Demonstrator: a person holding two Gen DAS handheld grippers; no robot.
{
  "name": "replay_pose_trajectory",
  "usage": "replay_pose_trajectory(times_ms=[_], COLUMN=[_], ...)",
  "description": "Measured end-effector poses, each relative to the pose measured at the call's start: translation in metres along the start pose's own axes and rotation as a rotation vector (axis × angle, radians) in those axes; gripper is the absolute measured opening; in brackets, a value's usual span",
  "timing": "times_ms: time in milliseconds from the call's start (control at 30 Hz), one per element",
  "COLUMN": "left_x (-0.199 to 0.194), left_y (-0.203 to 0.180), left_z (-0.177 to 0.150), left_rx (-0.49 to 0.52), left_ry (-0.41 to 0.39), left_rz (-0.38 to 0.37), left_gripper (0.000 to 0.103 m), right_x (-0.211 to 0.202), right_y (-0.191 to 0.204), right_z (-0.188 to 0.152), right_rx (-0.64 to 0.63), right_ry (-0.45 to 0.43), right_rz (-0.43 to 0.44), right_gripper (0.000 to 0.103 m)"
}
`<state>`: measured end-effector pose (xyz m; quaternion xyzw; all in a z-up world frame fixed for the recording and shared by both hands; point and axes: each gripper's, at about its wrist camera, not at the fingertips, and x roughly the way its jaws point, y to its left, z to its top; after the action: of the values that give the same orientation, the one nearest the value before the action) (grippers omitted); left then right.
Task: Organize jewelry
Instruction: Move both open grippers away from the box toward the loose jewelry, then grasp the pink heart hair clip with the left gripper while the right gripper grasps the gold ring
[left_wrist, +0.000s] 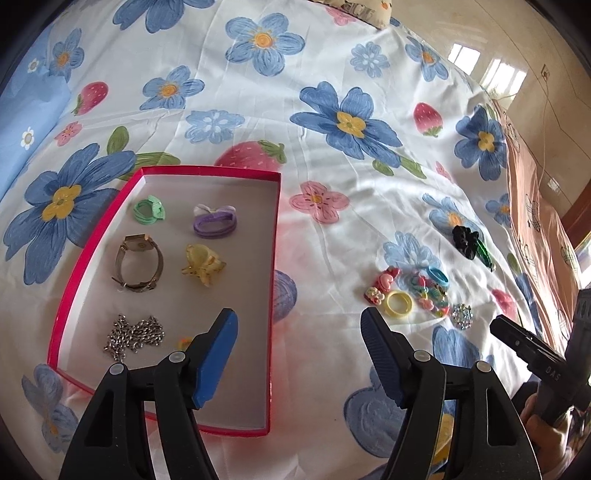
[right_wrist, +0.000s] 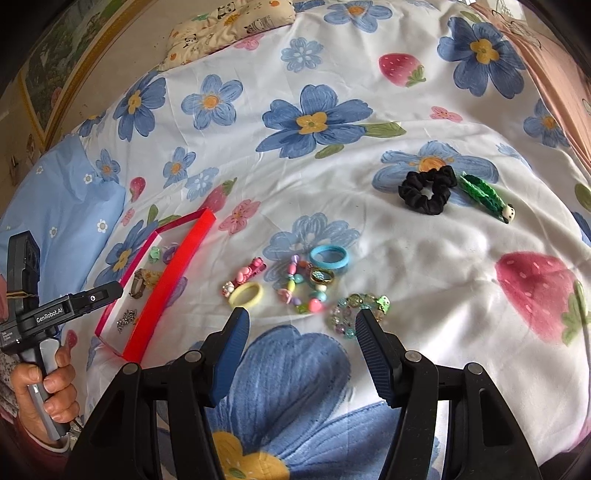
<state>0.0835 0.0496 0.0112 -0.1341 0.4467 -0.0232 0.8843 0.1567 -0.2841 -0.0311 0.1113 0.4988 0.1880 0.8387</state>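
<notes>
A red-rimmed box (left_wrist: 275, 236) lies on the flowered bedsheet and also shows in the right wrist view (right_wrist: 173, 273). It holds a green hair tie (left_wrist: 149, 211), a purple one (left_wrist: 215, 221), a watch (left_wrist: 138, 263), a yellow claw clip (left_wrist: 202, 264) and a silver chain (left_wrist: 135, 334). My left gripper (left_wrist: 299, 325) is open and empty above the box's right edge. A loose pile lies on the sheet: yellow ring (right_wrist: 246, 295), blue ring (right_wrist: 328, 257), pink clip (right_wrist: 248, 275), bead bracelet (right_wrist: 303, 290), crystal bracelet (right_wrist: 354, 312). My right gripper (right_wrist: 301, 323) is open just before that pile.
A black scrunchie (right_wrist: 427, 189) and a green clip (right_wrist: 485, 195) lie further right on the sheet. A panda-print pillow (right_wrist: 229, 26) sits at the far end. A pink blanket (left_wrist: 535, 206) runs along the bed's right side. A blue pillow (right_wrist: 62, 206) lies left.
</notes>
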Motion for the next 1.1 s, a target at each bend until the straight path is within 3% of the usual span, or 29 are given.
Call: replay_pose_trajectory(times_ms=[500, 800, 933, 1000, 1100], left_x=[0.036, 0.073, 0.091, 0.1, 0.115], left_y=[-0.031, -0.061, -0.072, -0.076, -0.079], left_z=[0.01, 0.029, 0.034, 0.035, 0.039], left_rx=[0.067, 0.162, 0.198, 0.214, 0.225], left_ry=[0.049, 0.076, 0.094, 0.097, 0.115], left_rz=[-0.007, -0.016, -0.022, -0.019, -0.02], left_gripper=[0.069, 0.069, 0.069, 0.068, 0.068], right_x=[0.007, 0.027, 0.033, 0.039, 0.052], right_y=[-0.013, -0.018, -0.013, -0.008, -0.005], right_z=[0.006, 0.025, 0.031, 0.03, 0.029], right_rx=[-0.011, -0.027, -0.054, -0.074, -0.099], right_ry=[0.002, 0.022, 0.033, 0.053, 0.083], right_rz=[-0.024, -0.022, -0.009, -0.001, -0.006], right_gripper=[0.062, 0.06, 0.049, 0.037, 0.032])
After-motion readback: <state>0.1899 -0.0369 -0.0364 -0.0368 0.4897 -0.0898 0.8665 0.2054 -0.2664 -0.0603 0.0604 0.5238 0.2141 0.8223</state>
